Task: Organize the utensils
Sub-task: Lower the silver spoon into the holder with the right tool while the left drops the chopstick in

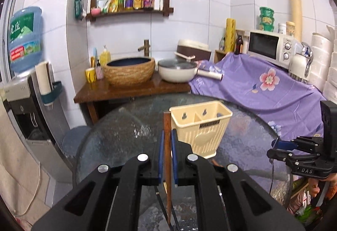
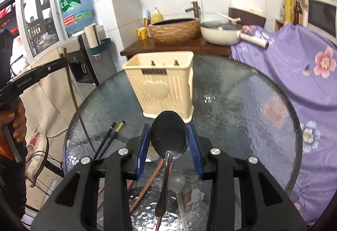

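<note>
A cream plastic utensil holder [image 1: 200,127] with two compartments stands upright on the round glass table [image 1: 118,138]; it also shows in the right wrist view [image 2: 162,87]. My left gripper [image 1: 167,146] is shut on a brown wooden chopstick [image 1: 167,142], held upright just left of the holder; the chopstick also shows in the right wrist view [image 2: 72,92]. My right gripper [image 2: 169,144] is shut on a metal spoon [image 2: 169,136], bowl up, in front of the holder. A pair of black chopsticks [image 2: 109,136], another brown chopstick [image 2: 147,184] and a clear spoon [image 2: 178,184] lie on the table.
A wooden counter [image 1: 130,90] behind the table bears a woven basin [image 1: 129,71] and a white pot [image 1: 177,70]. A purple flowered cloth [image 1: 263,87] covers the right side, with a microwave [image 1: 269,46] on it. A water dispenser [image 1: 23,92] stands at the left.
</note>
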`<state>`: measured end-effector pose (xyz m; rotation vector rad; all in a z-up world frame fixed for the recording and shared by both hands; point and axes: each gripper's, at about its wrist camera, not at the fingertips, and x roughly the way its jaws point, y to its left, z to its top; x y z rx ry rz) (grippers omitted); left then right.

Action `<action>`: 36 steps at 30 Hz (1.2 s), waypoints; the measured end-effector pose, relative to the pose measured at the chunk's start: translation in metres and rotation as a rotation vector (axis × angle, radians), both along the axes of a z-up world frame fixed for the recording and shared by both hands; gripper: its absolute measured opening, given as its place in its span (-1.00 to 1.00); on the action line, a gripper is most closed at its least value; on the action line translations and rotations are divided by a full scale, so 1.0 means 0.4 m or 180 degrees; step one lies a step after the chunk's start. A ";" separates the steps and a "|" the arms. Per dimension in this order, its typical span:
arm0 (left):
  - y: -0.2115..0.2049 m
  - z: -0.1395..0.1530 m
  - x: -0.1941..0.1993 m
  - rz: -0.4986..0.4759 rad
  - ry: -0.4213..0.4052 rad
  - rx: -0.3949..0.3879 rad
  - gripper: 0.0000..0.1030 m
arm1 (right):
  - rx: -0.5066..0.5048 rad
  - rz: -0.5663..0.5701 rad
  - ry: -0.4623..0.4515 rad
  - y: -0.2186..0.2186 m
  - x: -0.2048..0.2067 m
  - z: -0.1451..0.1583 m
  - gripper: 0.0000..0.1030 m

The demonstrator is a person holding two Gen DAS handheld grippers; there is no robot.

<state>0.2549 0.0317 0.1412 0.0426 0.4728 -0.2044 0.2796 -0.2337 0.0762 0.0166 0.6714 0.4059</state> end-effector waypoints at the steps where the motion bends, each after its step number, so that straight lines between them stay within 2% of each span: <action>1: 0.000 0.011 -0.001 0.0004 -0.0030 -0.0005 -0.87 | -0.0008 0.0028 -0.0042 0.007 -0.002 0.010 -0.28; 8: -0.008 0.131 0.015 0.0005 -0.0294 -0.0151 -0.86 | 0.0136 0.0162 -0.0295 0.055 0.041 0.095 -0.28; 13: -0.026 0.290 0.044 -0.0092 -0.0582 -0.0404 -0.87 | 0.0287 0.0139 -0.0560 0.083 0.117 0.212 -0.28; 16: -0.057 0.377 0.067 -0.0076 -0.0882 -0.0376 -0.86 | 0.0308 -0.0003 -0.0816 0.097 0.184 0.299 -0.28; 19: -0.090 0.417 0.099 -0.0044 -0.1021 -0.0360 -0.86 | 0.0251 -0.0159 -0.0941 0.108 0.250 0.347 -0.28; 22: -0.122 0.402 0.148 0.0033 -0.1039 -0.0318 -0.86 | 0.0173 -0.0273 -0.0998 0.123 0.309 0.347 -0.28; 25: -0.138 0.344 0.204 0.0095 -0.0983 -0.0335 -0.86 | 0.0062 -0.0351 -0.1080 0.139 0.351 0.317 -0.28; 30: -0.135 0.224 0.258 0.0126 -0.0896 -0.0435 -0.86 | -0.0083 -0.0451 -0.1009 0.153 0.404 0.201 -0.28; 36: -0.111 0.097 0.299 0.0188 -0.0606 -0.0458 -0.86 | -0.0179 -0.0474 -0.0836 0.153 0.426 0.073 -0.28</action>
